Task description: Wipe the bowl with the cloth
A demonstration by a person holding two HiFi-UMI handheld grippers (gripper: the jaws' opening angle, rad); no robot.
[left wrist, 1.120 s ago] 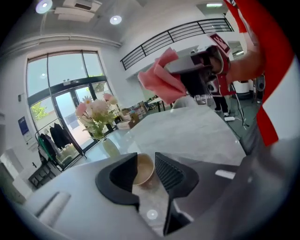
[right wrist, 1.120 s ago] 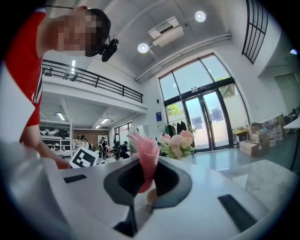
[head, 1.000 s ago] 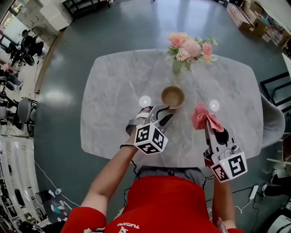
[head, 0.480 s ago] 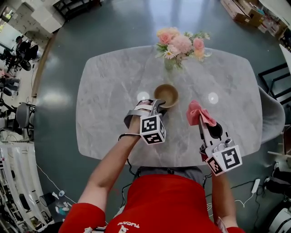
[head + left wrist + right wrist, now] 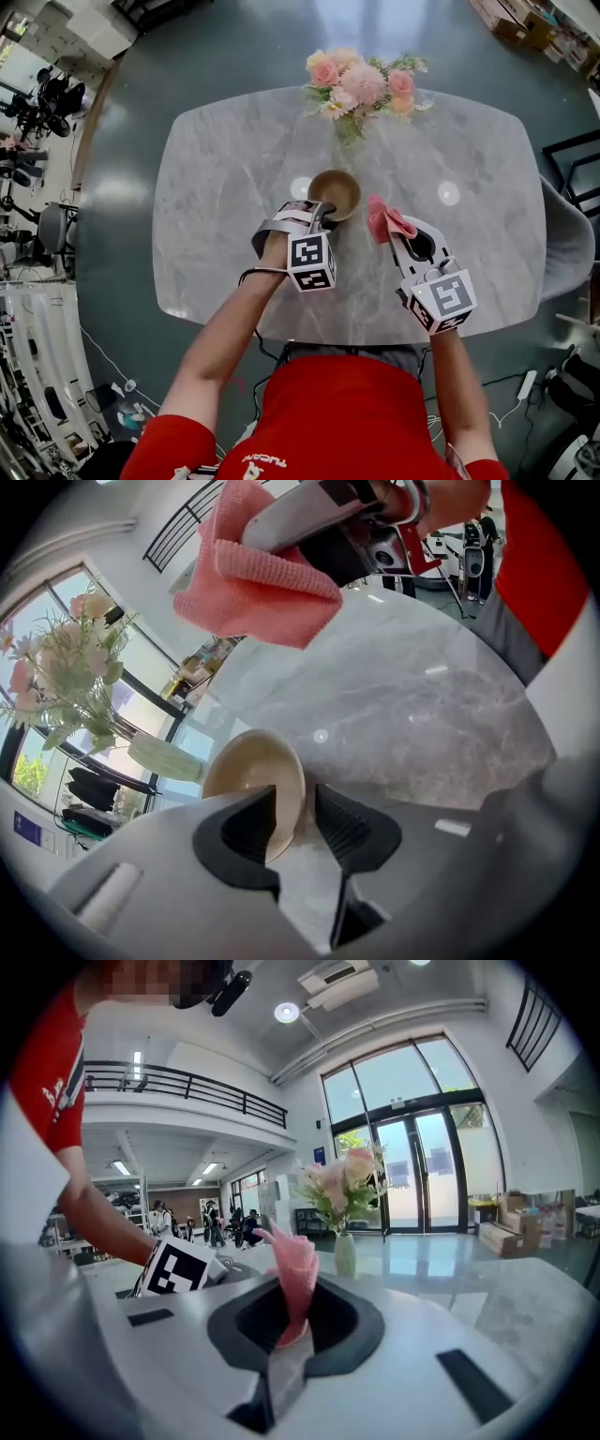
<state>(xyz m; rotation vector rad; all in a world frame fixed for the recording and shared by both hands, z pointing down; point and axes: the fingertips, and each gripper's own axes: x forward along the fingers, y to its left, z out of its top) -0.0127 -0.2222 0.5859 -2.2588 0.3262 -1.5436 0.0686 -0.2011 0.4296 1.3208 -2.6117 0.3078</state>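
Near the middle of the grey marble bench (image 5: 225,187), a tan bowl (image 5: 335,192), standing upright, with a vase of pink flowers (image 5: 361,82) behind it toward the far edge. At the near side of the bowl, the left gripper (image 5: 295,803), tilted steeply down, with its marker cube (image 5: 310,262) turned up toward the head camera. Its fingers (image 5: 349,829) apart, having just been opening, and placed astride the near rim of the bowl: one finger in front of the pale inner side, the other outside the wall, low over the bench surface. A thin gap visible between the outer finger and the wall. Just to the right of the bowl, the right gripper (image 5: 292,1330), pointing almost level toward the flowers. Its fingers (image 5: 253,1321) closed tightly on a pink cloth (image 5: 292,1269), clamped by the lower end, the rest standing up above them in a loose fold. In the left gripper view, the same cloth hanging in a bunch above and to the side of the bowl, apart from it. In the head view, the cloth close by the right side of the bowl rim, outside the bowl. Both forearms of the person in a red shirt (image 5: 337,422) reaching forward over the near edge of the bench.
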